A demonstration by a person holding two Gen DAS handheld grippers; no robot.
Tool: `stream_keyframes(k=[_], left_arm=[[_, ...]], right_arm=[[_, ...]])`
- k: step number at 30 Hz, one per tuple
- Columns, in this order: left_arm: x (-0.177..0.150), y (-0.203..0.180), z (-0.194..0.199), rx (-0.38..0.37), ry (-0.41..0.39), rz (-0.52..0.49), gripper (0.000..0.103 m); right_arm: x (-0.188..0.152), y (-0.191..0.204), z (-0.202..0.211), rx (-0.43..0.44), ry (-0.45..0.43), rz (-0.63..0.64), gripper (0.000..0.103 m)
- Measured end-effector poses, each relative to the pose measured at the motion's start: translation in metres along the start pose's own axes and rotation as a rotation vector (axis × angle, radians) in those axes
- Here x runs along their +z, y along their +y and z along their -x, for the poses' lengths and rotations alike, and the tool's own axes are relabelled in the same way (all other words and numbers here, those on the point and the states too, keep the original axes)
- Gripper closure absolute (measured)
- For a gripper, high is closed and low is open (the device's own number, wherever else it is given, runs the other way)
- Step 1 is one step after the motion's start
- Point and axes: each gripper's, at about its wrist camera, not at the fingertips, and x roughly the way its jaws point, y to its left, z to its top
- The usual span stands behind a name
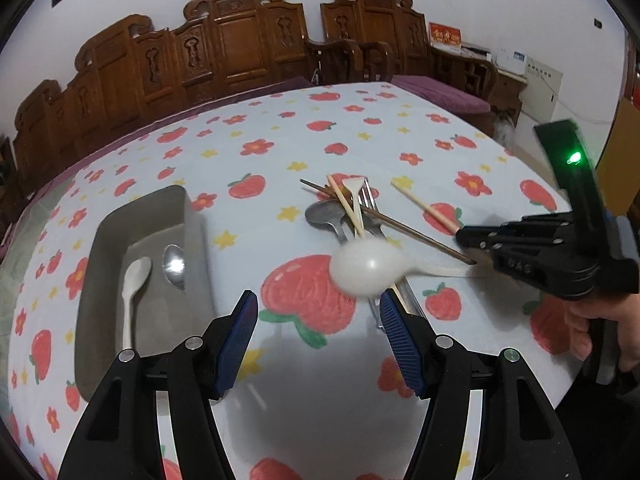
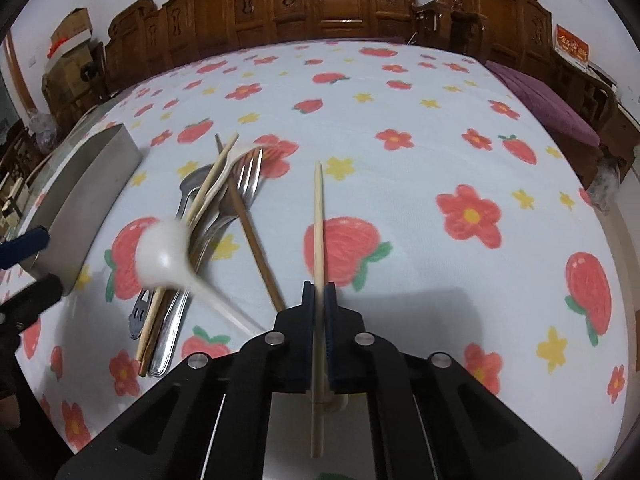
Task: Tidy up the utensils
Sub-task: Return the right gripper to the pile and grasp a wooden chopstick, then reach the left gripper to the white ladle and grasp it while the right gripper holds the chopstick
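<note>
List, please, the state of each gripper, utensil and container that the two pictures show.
left gripper: open, holding nothing.
right gripper: shut on the pale chopstick.
white ladle: blurred, in motion, over the pile.
utensil pile: forks, spoons and chopsticks crossed on the tablecloth.
gray tray: holds a white spoon and a metal spoon.

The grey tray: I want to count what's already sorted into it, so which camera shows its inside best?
The left wrist view. It looks down into the grey tray, showing a white spoon and a metal spoon inside. The right wrist view shows only its outer wall at the left edge, nothing of the contents.
</note>
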Motion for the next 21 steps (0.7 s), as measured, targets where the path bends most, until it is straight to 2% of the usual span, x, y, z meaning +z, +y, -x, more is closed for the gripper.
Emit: stream_keyframes(k=[9,16,21], left_arm=[[-0.001,-0.008,-0.022,-0.01,0.07,0.057,0.042],[-0.006,-0.028,-0.018,-0.036,0.083,0.08,0.042],[-0.006,-0.039,-0.025,-0.006,0.1,0.059,0.042]], right_arm=[[0.01,-0.021,0.021,0.036,-0.078,-0.051,0.097],[0.014,-0.034,0.03,0.046,-0.113,-0.086,0.097],[0.014,-0.037,0.032,0.054,-0.123,-0.098,0.097]])
